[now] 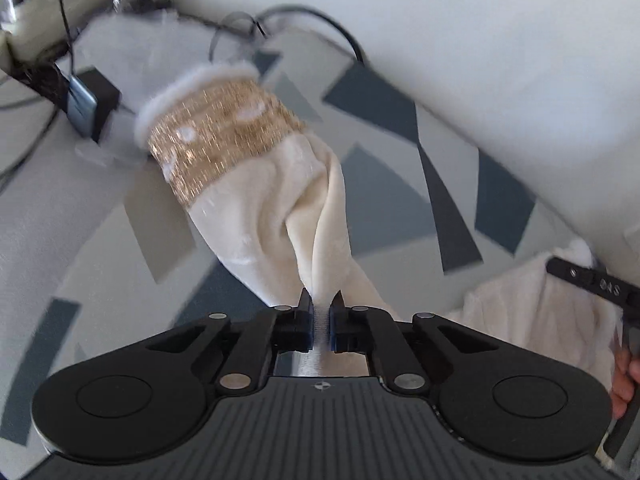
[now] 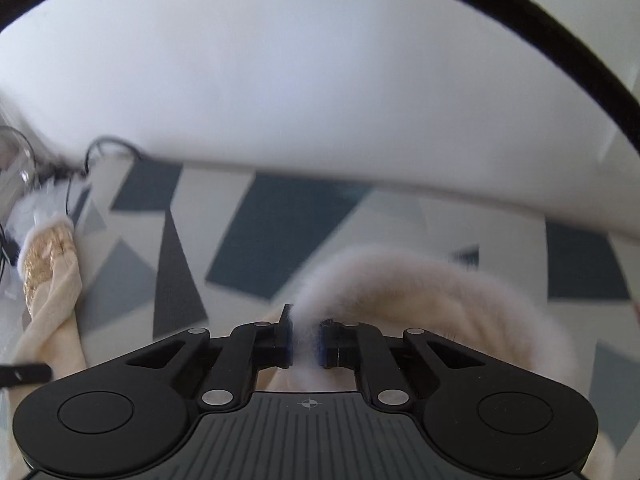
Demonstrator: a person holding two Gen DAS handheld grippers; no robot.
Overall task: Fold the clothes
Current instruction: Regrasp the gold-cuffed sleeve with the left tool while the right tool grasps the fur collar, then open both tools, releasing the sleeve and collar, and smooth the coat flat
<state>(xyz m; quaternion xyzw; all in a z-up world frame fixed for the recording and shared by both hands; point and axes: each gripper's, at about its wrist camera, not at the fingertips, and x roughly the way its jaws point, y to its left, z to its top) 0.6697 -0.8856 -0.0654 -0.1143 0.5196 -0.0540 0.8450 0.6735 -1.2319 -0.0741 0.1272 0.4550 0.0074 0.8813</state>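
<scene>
A cream fleece garment [image 1: 276, 200] with a gold sequin band [image 1: 224, 132] and white fur trim stretches away from me over a grey and blue patterned cover [image 1: 384, 200]. My left gripper [image 1: 321, 300] is shut on a pinched fold of the cream fabric. My right gripper [image 2: 306, 320] is shut on a fluffy cream edge of the same garment [image 2: 420, 280]. The sequin band also shows at the far left of the right wrist view [image 2: 44, 256]. The right gripper's finger [image 1: 588, 280] shows at the right edge of the left wrist view.
A white wall [image 1: 480, 40] runs behind the patterned cover. Black cables [image 1: 320, 16] lie at the back. A dark box with a blue-grey device [image 1: 86, 104] and shelf clutter sit at the back left. A thick black cable [image 2: 520, 28] arcs across the right wrist view.
</scene>
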